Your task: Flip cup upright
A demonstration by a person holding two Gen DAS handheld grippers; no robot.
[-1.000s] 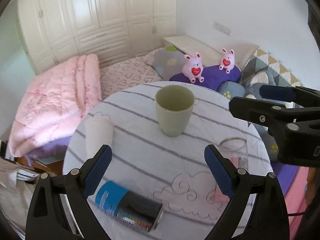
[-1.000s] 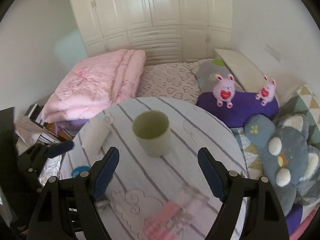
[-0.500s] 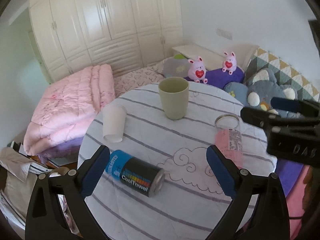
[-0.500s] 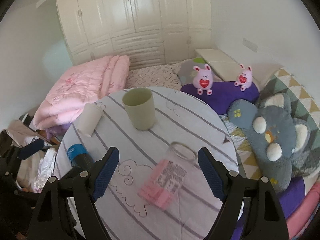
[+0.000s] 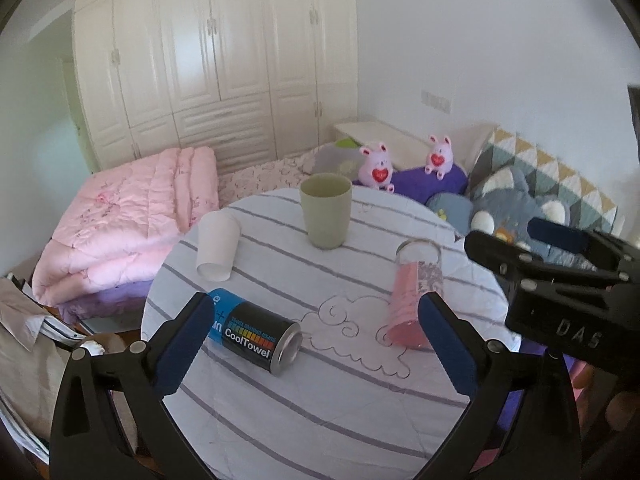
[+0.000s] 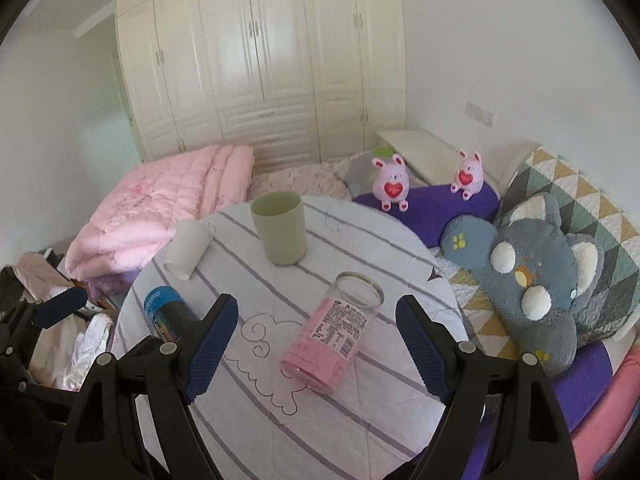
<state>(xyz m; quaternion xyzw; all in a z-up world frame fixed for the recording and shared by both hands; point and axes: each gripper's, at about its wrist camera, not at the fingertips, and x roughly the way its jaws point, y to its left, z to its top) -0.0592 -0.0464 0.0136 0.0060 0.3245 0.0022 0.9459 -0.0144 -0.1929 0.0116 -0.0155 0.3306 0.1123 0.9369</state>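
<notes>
A green cup stands upright at the far side of the round striped table. A white paper cup lies on its side at the far left. A clear glass with a pink label lies on its side at the right. My left gripper is open and empty above the table's near part. My right gripper is open and empty, its fingers either side of the lying glass, above it. It also shows in the left wrist view.
A black and blue CoolTowel can lies on its side at the near left. A bed with a pink quilt, plush toys and pillows surrounds the table. White wardrobes stand behind.
Both grippers have pulled back and up from the table, so more of the table and room shows. The green cup stands where it was. Both stay open.
</notes>
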